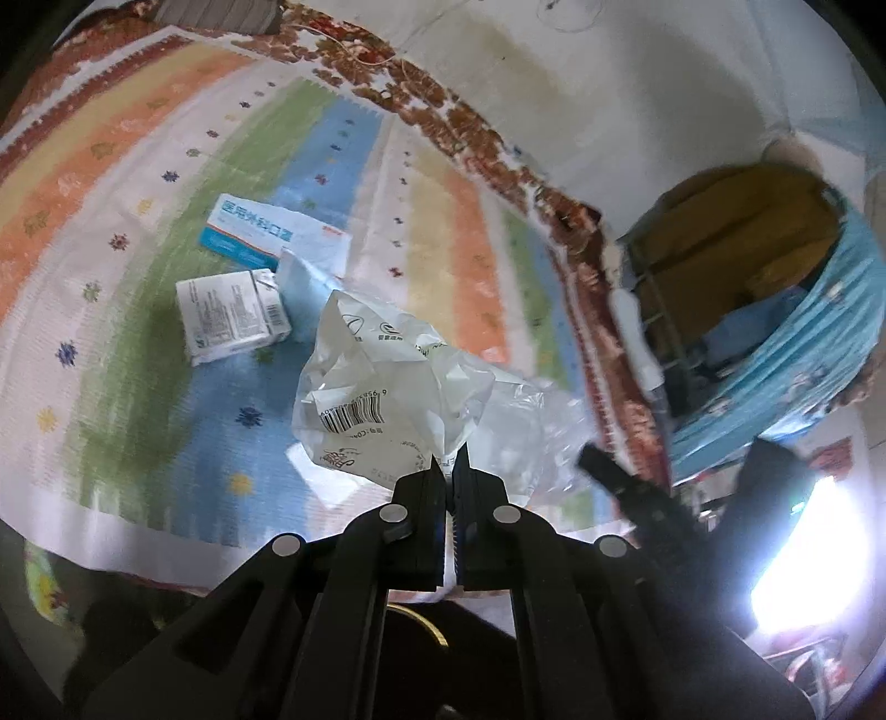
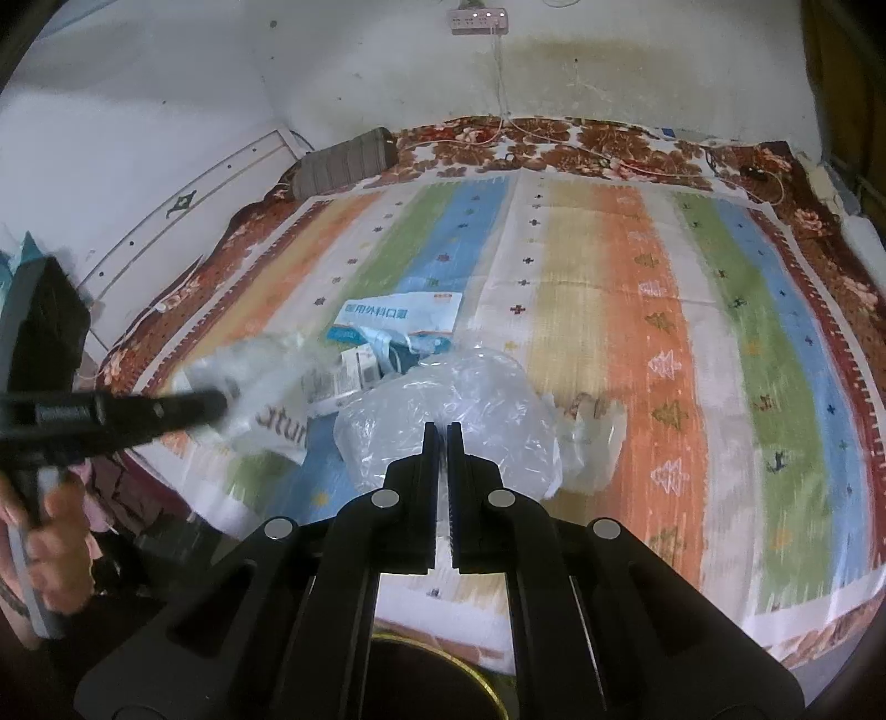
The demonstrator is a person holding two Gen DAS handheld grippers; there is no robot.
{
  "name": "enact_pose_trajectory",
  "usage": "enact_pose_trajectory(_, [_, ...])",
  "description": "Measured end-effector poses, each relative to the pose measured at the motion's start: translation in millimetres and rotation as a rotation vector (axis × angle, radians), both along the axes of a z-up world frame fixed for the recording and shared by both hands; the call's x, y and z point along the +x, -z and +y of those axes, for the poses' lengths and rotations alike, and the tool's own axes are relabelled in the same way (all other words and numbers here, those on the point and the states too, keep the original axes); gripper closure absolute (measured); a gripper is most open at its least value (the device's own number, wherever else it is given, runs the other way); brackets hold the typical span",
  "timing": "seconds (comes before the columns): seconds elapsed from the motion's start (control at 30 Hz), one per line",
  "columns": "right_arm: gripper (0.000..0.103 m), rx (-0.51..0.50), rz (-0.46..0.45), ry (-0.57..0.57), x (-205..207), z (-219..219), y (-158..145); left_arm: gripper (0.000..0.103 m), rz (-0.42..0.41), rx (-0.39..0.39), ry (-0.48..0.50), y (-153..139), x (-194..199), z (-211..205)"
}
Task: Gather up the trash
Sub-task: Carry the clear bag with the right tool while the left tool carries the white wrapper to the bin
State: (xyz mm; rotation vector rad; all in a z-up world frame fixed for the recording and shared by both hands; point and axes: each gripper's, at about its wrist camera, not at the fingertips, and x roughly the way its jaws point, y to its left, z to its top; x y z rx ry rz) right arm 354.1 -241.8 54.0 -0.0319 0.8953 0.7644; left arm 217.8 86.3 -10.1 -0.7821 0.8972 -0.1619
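My left gripper (image 1: 449,459) is shut on a crumpled white printed wrapper (image 1: 382,387) with a barcode, held above the striped mat (image 1: 138,183). My right gripper (image 2: 442,429) is shut on a clear plastic bag (image 2: 459,410), also lifted off the mat. In the right wrist view the left gripper (image 2: 219,407) comes in from the left with the wrapper (image 2: 266,410), a hand (image 2: 55,554) behind it. The right gripper (image 1: 590,457) shows at the right of the left wrist view. A blue-and-white mask packet (image 1: 249,227) and a small white carton (image 1: 232,315) lie on the mat.
A dark round bin with a gold rim (image 2: 487,687) sits directly below both grippers at the mat's near edge. Blue striped cloth (image 1: 819,343) fills the right of the left wrist view. A grey cushion (image 2: 343,160) and cables lie at the mat's far edge, under a wall power strip (image 2: 479,19).
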Motion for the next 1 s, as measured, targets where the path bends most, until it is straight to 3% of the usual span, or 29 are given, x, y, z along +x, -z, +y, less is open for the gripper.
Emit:
enact_pose_trajectory(0.23, [0.101,-0.002,0.003,0.011,-24,-16,-2,0.102,-0.009,-0.014,-0.012,-4,-21,-1])
enact_pose_trajectory(0.77, [0.101,0.013,-0.002,-0.012,-100,-47,4,0.102,-0.046,0.126,0.054,-13,-92,-43])
enact_pose_trajectory(1.0, [0.101,0.023,0.008,-0.03,-132,-61,12,0.102,-0.067,0.128,0.082,-9,-117,-65])
